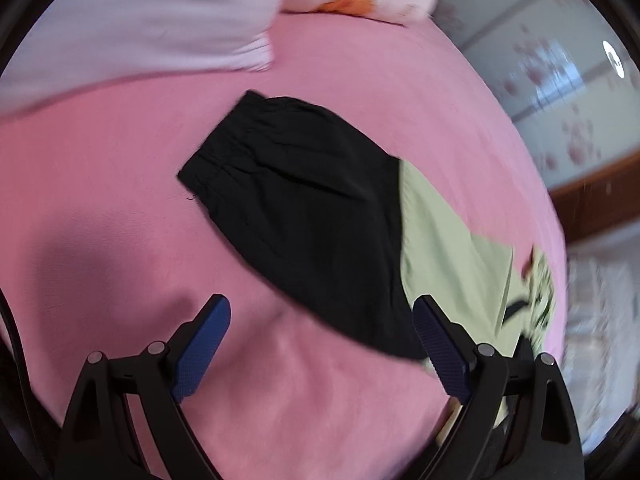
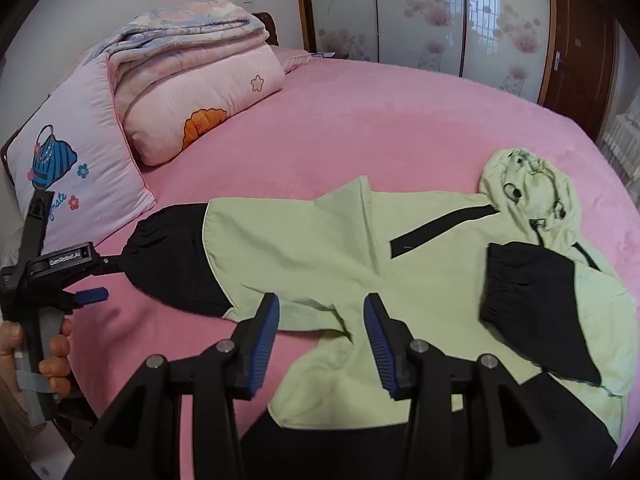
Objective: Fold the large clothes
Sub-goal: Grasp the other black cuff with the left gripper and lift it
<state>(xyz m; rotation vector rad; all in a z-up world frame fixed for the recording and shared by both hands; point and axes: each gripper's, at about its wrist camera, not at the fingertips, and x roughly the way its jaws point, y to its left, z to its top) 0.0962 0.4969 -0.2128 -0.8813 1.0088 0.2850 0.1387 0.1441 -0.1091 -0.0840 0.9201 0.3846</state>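
My light green and black hooded jacket (image 2: 360, 248) lies spread on the pink bed (image 2: 360, 120), one sleeve already across its body. I judge the other sleeve (image 1: 304, 208), mid-frame in the left view, is next. My left tool (image 1: 320, 344) is released, wide above it; my right tool (image 2: 320, 336) hangs half-parted, empty, over the hem. A pillow (image 2: 72, 160) and folded quilt (image 2: 192, 92) sit upper left, clear of the work.
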